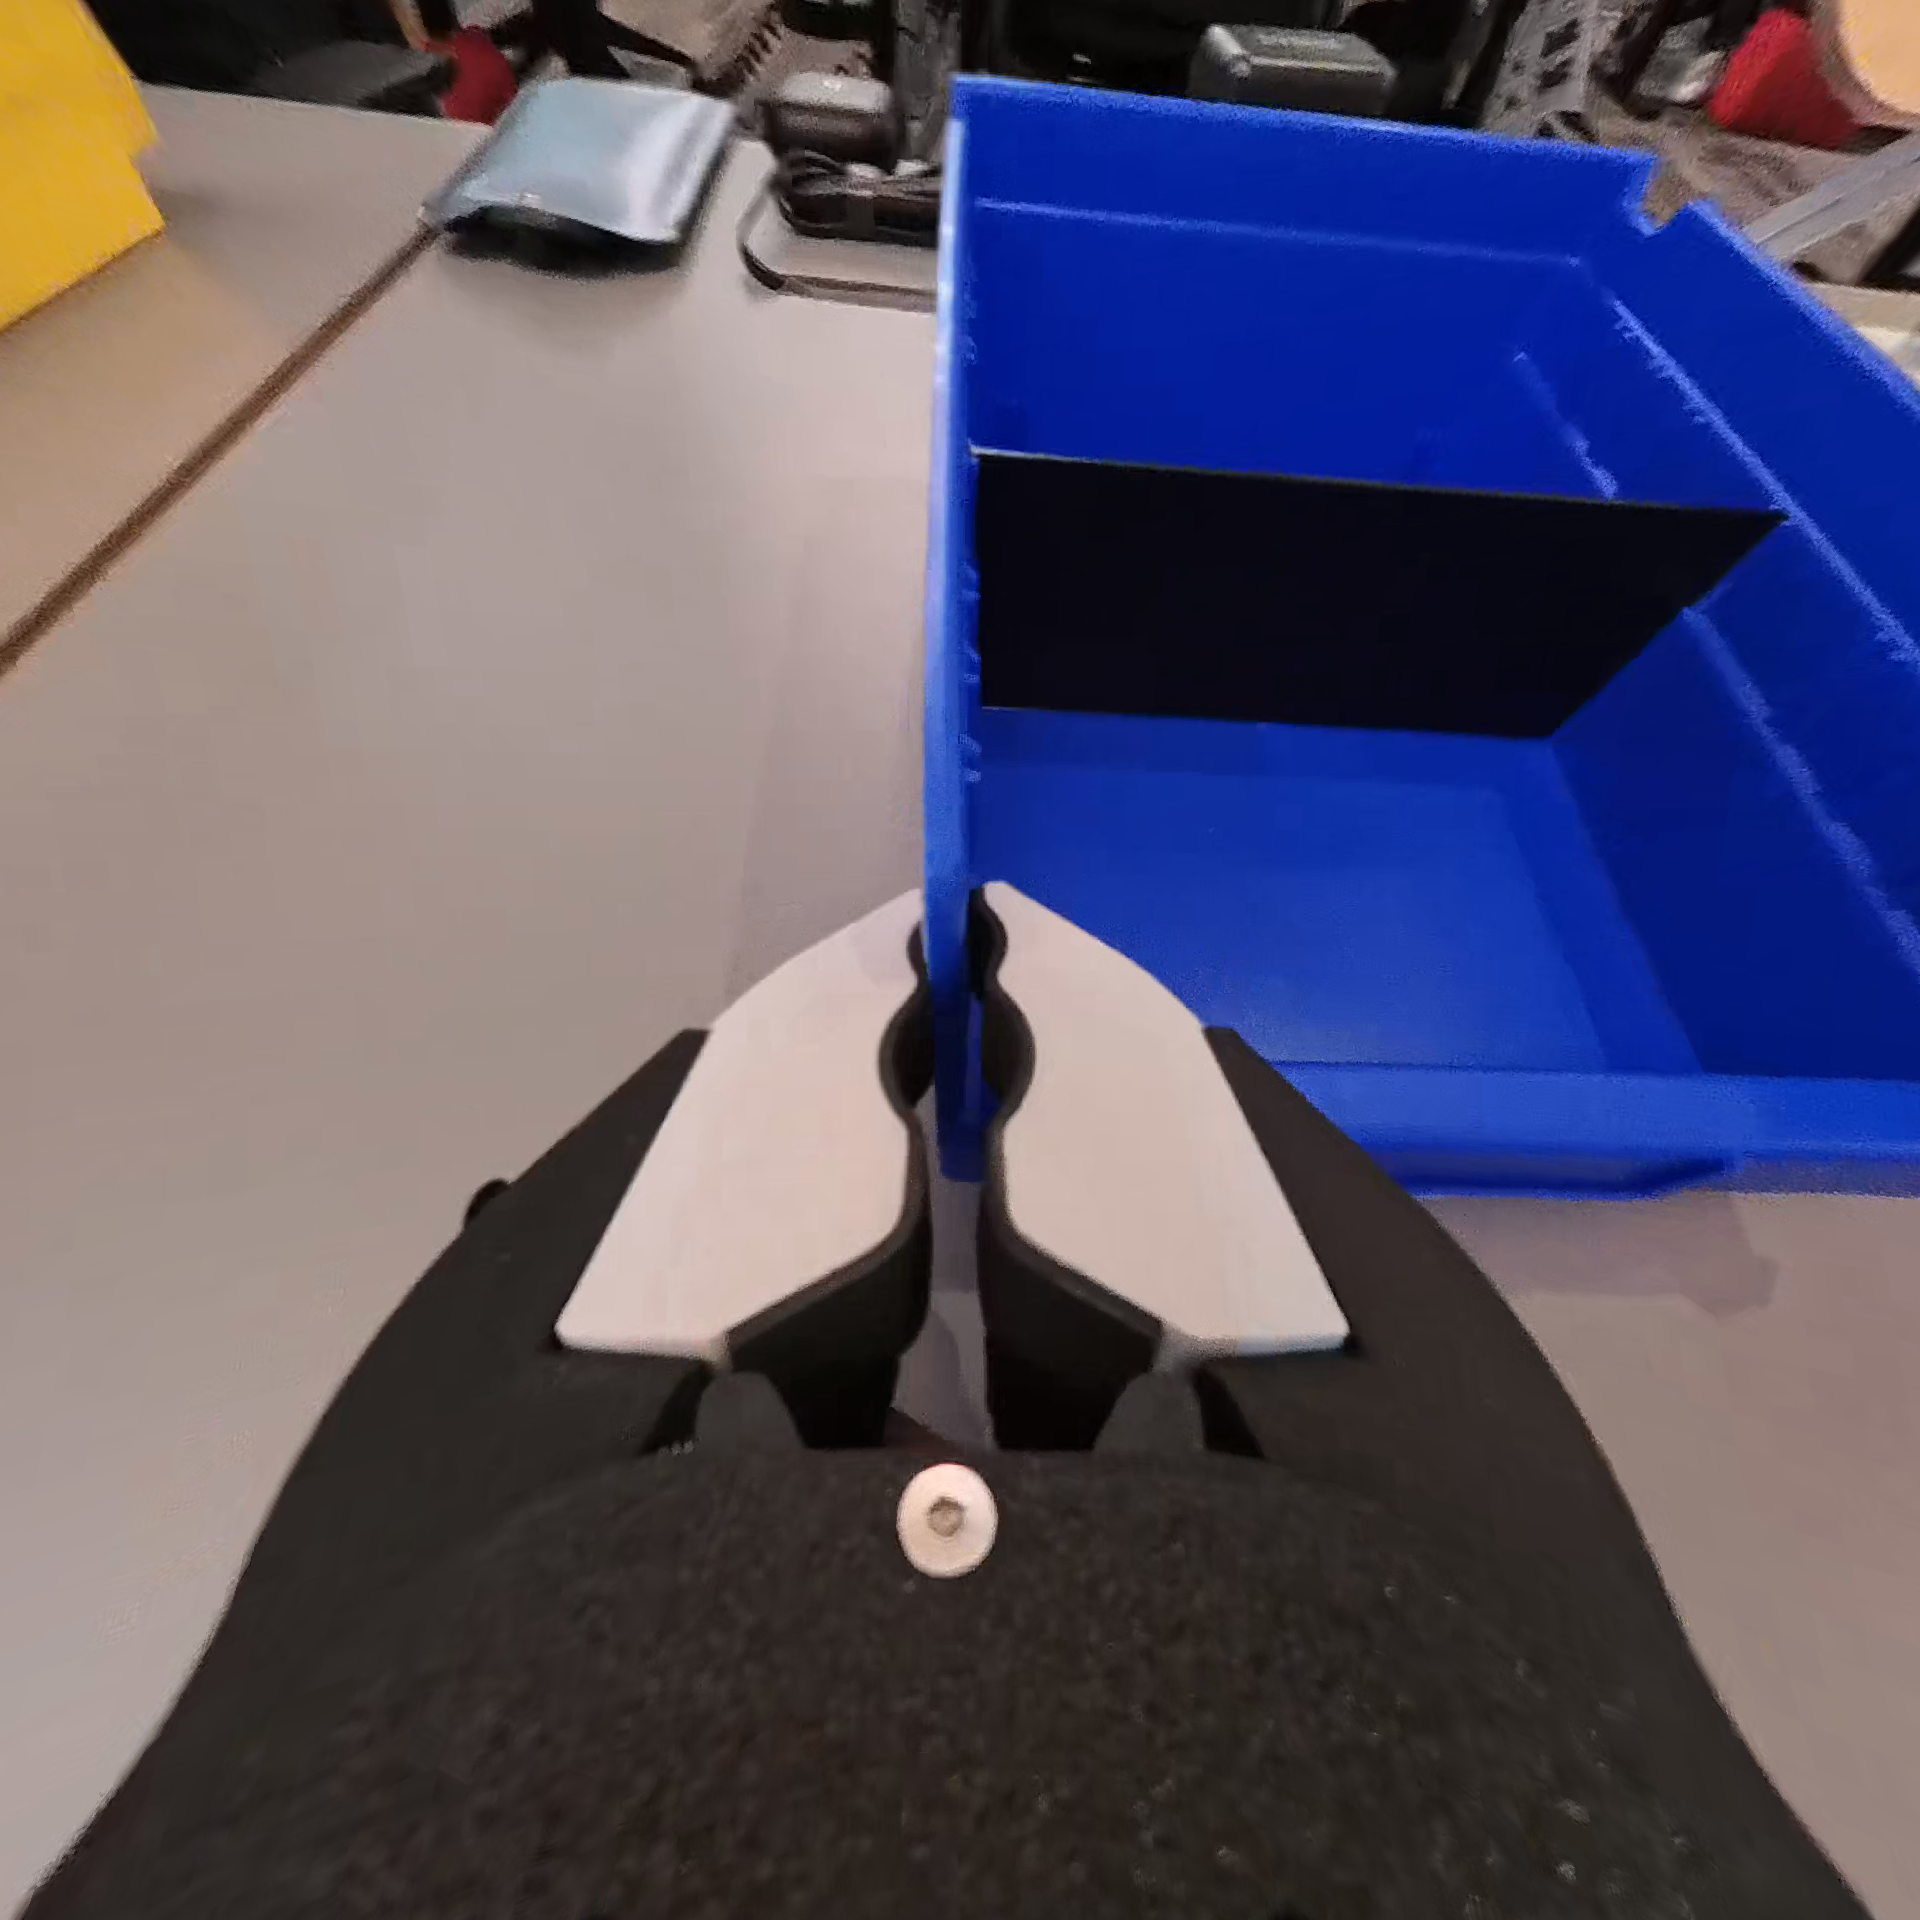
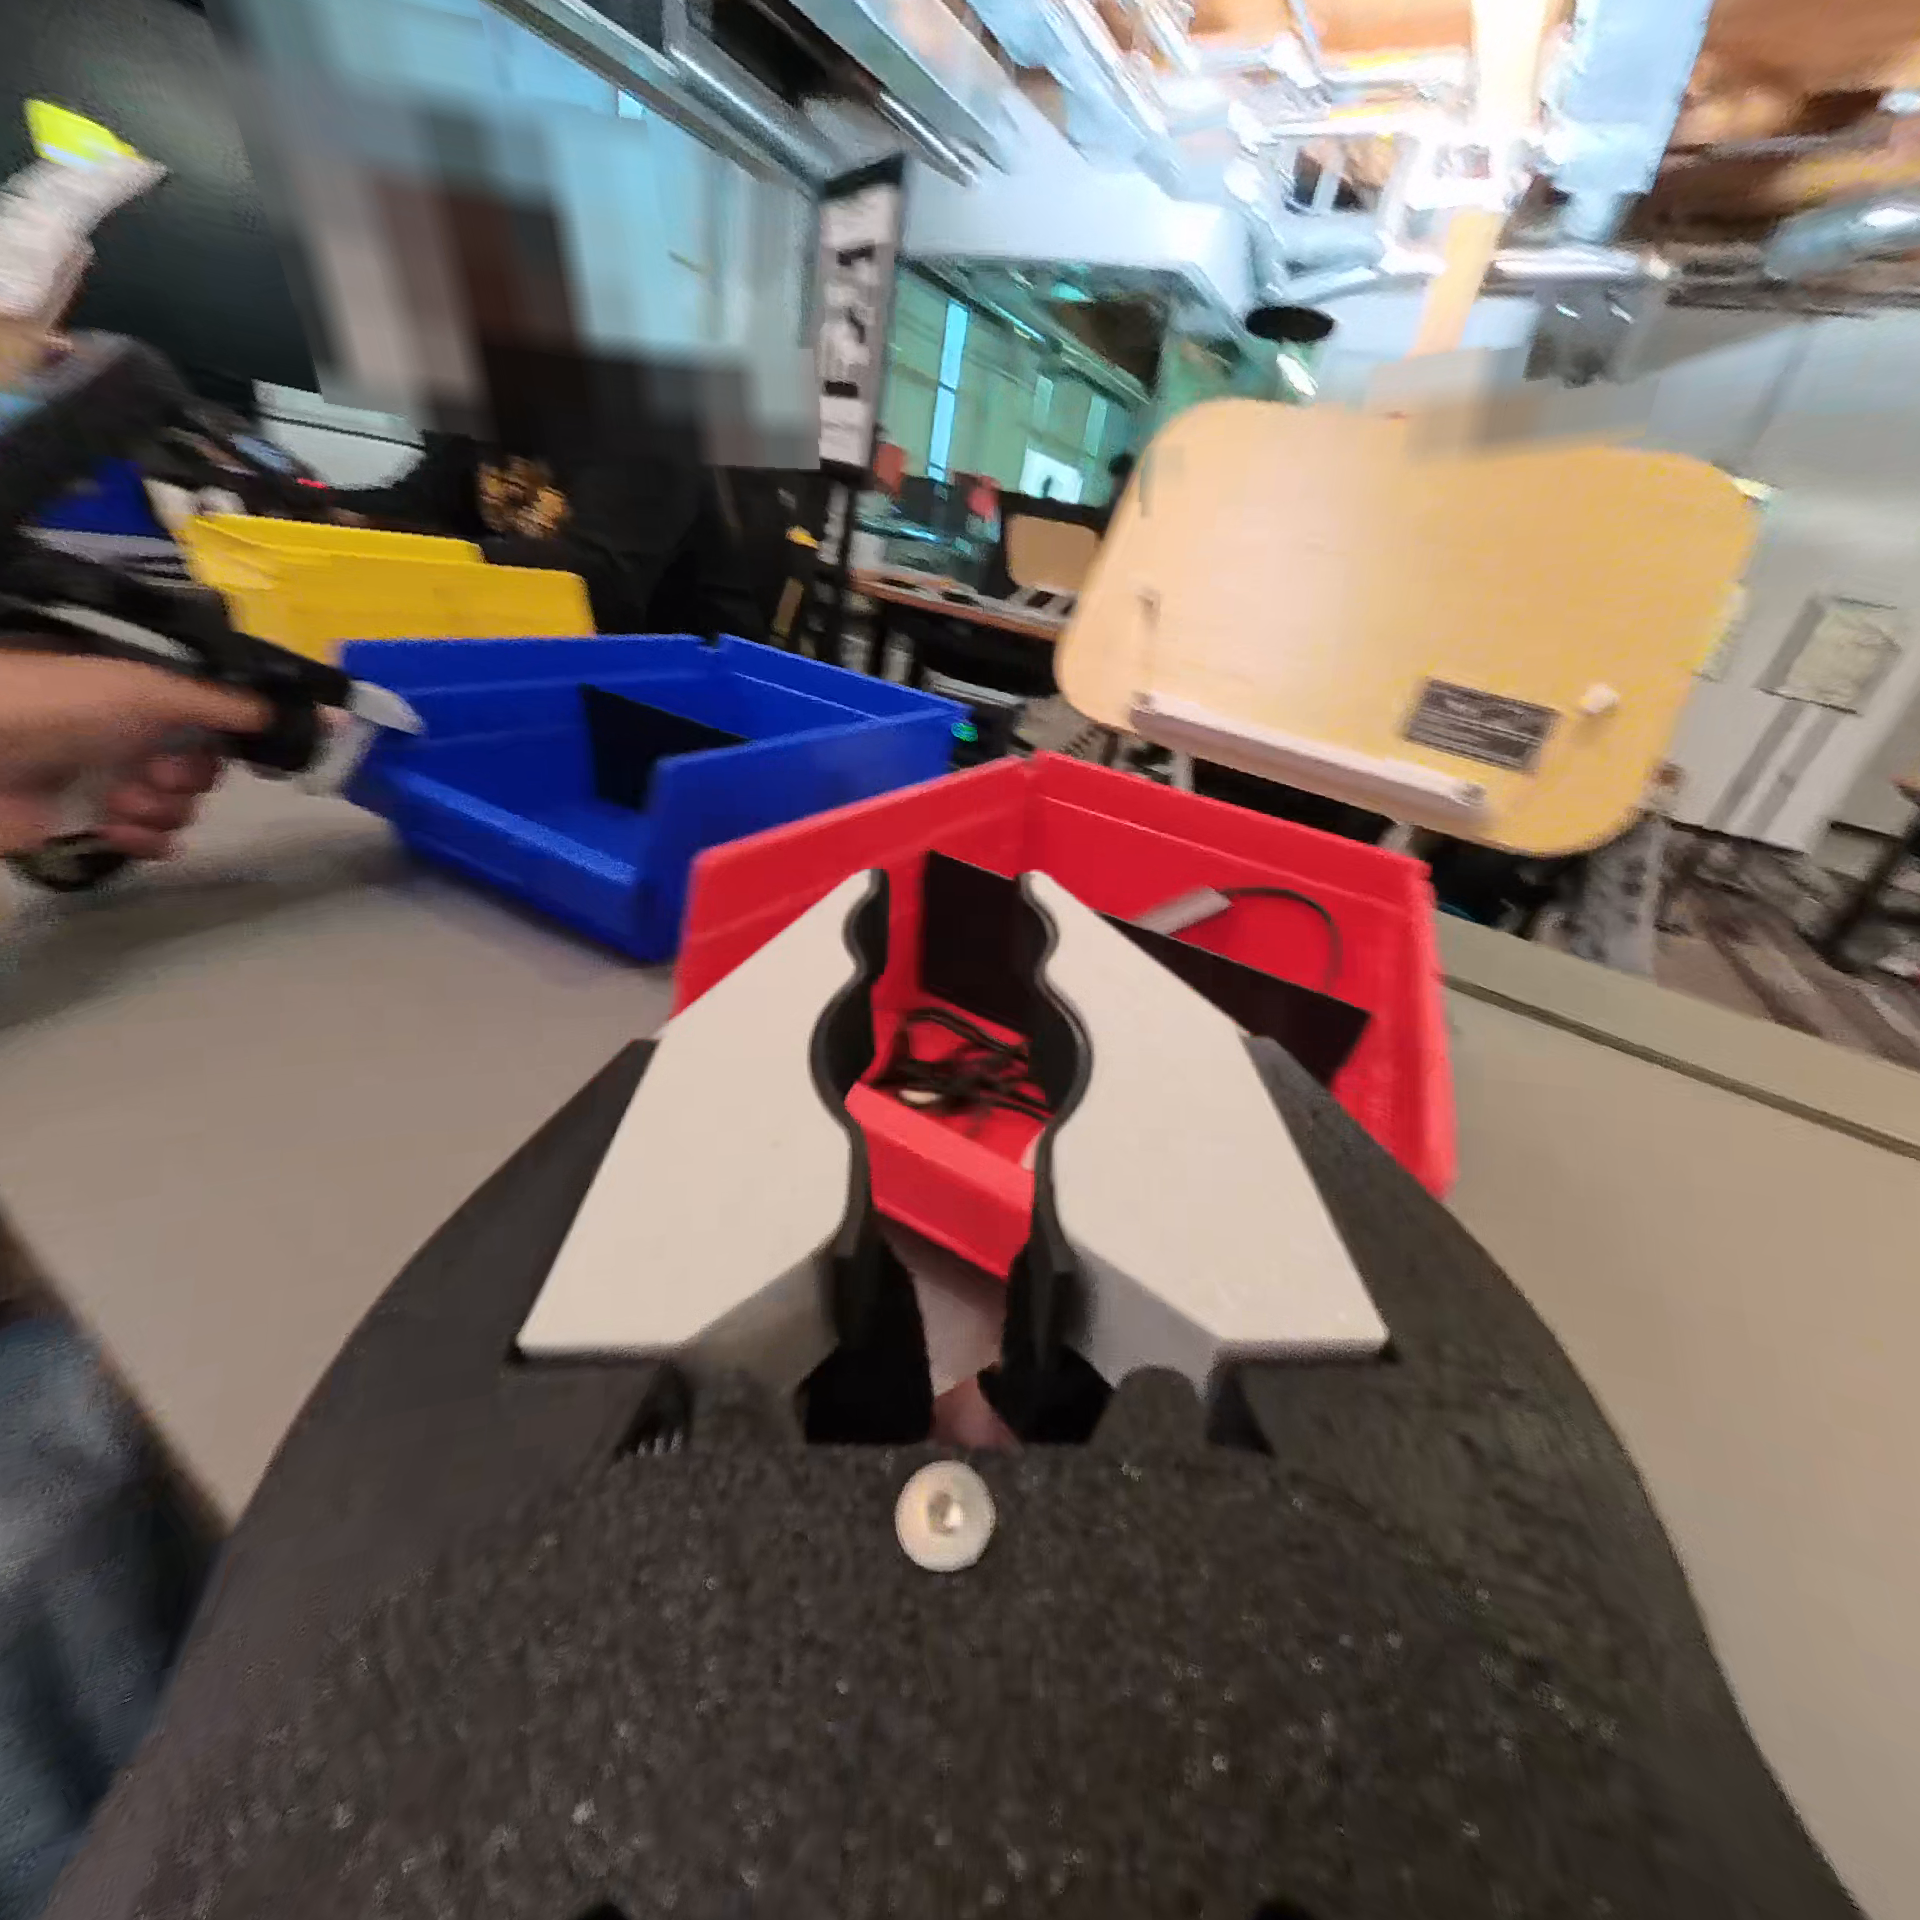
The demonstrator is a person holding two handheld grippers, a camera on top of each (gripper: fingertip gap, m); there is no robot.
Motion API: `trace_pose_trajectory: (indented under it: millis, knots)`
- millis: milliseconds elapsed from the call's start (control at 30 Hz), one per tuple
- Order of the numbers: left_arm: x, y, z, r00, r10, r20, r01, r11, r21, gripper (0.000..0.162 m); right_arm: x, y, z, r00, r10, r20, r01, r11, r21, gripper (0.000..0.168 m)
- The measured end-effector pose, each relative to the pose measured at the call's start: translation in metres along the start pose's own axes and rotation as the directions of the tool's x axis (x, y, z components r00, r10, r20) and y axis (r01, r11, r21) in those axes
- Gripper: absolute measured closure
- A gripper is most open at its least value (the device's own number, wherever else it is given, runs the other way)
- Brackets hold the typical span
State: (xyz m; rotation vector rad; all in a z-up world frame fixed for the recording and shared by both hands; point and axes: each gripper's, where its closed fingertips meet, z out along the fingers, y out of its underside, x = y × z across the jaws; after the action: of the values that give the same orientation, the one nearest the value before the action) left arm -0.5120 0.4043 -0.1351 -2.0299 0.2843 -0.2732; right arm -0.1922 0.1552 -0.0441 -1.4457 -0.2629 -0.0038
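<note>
In the left wrist view my left gripper [image 1: 951, 914] is shut on the left side wall of a blue plastic bin [image 1: 1351, 883], near its front corner. Both pads press on the wall. A black divider [image 1: 1299, 592] stands across the bin, and the near compartment holds nothing. The right wrist view shows the same bin [image 2: 540, 821] with the left gripper [image 2: 379, 712] at its rim. My right gripper [image 2: 951, 894] is open and holds nothing, just before a red bin [image 2: 1195, 842]. That bin holds a coiled black cable [image 2: 956, 1070] and a black divider [image 2: 1247, 997].
The bins stand on a grey table [image 1: 468, 623]. A yellow bin [image 2: 395, 592] stands behind the blue one and shows at the far left of the left wrist view [image 1: 62, 156]. A grey pouch [image 1: 592, 166] and dark gear lie at the table's far edge. A pale wooden panel [image 2: 1403, 613] stands behind the red bin. The tips of one gripper are about 40 cm away from the tips of the other.
</note>
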Motion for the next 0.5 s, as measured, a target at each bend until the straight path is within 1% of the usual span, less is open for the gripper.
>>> trace_pose_trajectory:
  millis: [33,100,200,267,333,367,467,500]
  knots:
    - [0.003,0.003,-0.004,1.000,-0.005,-0.022,0.004,1.000,-0.021,0.159,-0.015,-0.001,-0.001,0.999,0.009,0.049,-0.009,1.000,0.003,0.146]
    - [0.008,0.011,-0.018,0.996,0.085,-0.008,-0.085,0.994,-0.069,0.159,-0.044,0.005,-0.002,0.988,0.066,0.143,-0.059,0.997,-0.054,0.145]
    - [0.027,0.030,-0.049,0.989,0.147,0.000,-0.146,0.981,-0.130,0.158,-0.085,0.021,-0.002,0.955,0.191,0.227,-0.150,0.971,-0.188,0.138]
    - [0.034,0.042,-0.069,0.977,0.209,0.034,-0.201,0.965,-0.168,0.157,-0.106,0.026,0.002,0.933,0.254,0.254,-0.196,0.952,-0.235,0.133]
    - [0.043,0.052,-0.089,0.980,0.197,0.035,-0.189,0.968,-0.166,0.157,-0.118,0.029,0.017,0.919,0.317,0.232,-0.259,0.933,-0.249,0.129]
    - [0.047,0.057,-0.098,0.978,0.203,0.037,-0.194,0.967,-0.166,0.157,-0.122,0.032,0.027,0.918,0.344,0.200,-0.286,0.920,-0.270,0.124]
    - [0.055,0.070,-0.125,0.968,0.244,0.054,-0.233,0.959,-0.161,0.156,-0.123,0.052,0.053,0.927,0.372,0.051,-0.332,0.876,-0.349,0.123]
    - [0.057,0.075,-0.133,0.961,0.269,0.058,-0.256,0.953,-0.163,0.155,-0.123,0.057,0.059,0.923,0.383,0.022,-0.350,0.864,-0.363,0.122]
